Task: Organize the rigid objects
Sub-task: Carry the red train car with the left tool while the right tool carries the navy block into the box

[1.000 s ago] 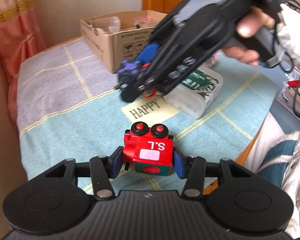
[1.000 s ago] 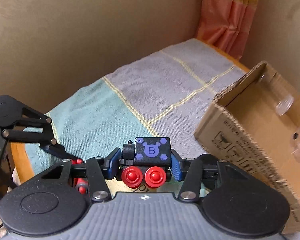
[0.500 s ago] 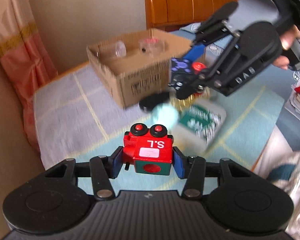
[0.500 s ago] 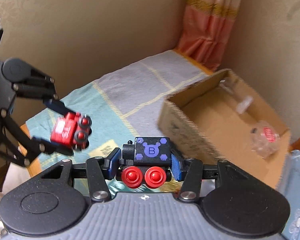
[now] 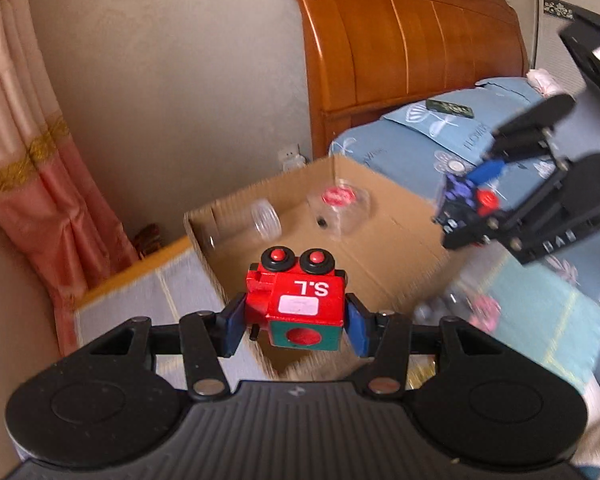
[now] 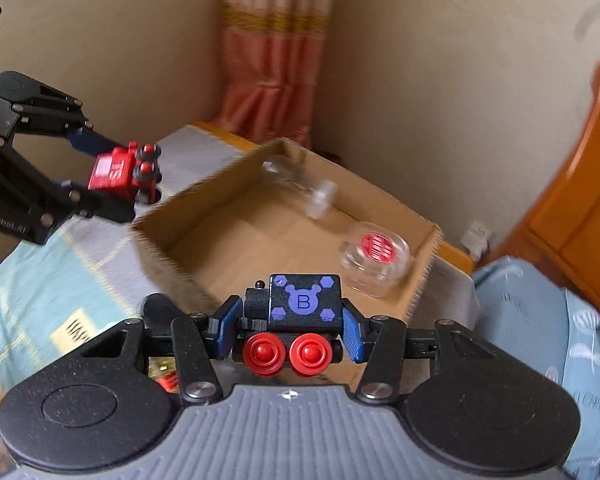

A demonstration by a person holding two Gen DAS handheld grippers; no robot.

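- Box (image 5: 380, 248) sits ahead of and below both my grippers, open top up, with a clear jar (image 6: 374, 258) and a second clear piece (image 6: 320, 200) already lying inside.
- My left gripper (image 5: 296, 320) is clamped on the red train block (image 5: 296, 300), wheels pointing forward; the box's near corner lies just past and under it.
- My right gripper (image 6: 288, 322) is clamped on the black block (image 6: 300, 304), red wheels facing me; the box floor spreads straight ahead.
- Judging by both views, the right one is further over the opening, the left nearer the wall edge.
- Next, I'd carry each block forward past the rim before releasing.
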